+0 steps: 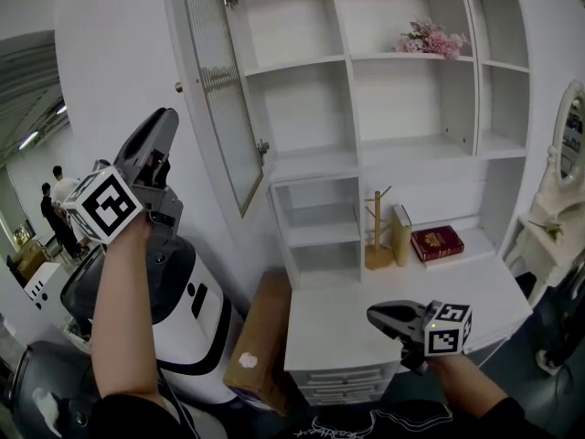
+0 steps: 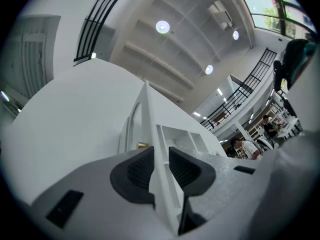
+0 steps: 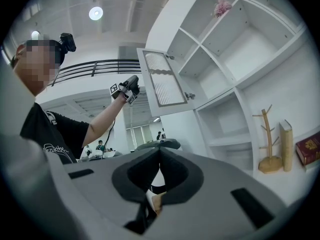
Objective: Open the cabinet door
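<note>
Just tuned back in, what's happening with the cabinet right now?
A person works with a gripper in each hand. The left gripper is raised and holds the free edge of the door between its jaws, just below the knob. The door is already swung wide, leaving the cabinet shelves exposed. The right gripper is shut and empty, held low by the desk, taking no part.

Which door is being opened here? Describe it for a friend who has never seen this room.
Find the tall white shelf unit above the desk. At its top left corner one door stands swung out. It is the unit's only door: a white frame around a ribbed pane, with a small gold knob, while every other compartment is open-fronted.
</note>
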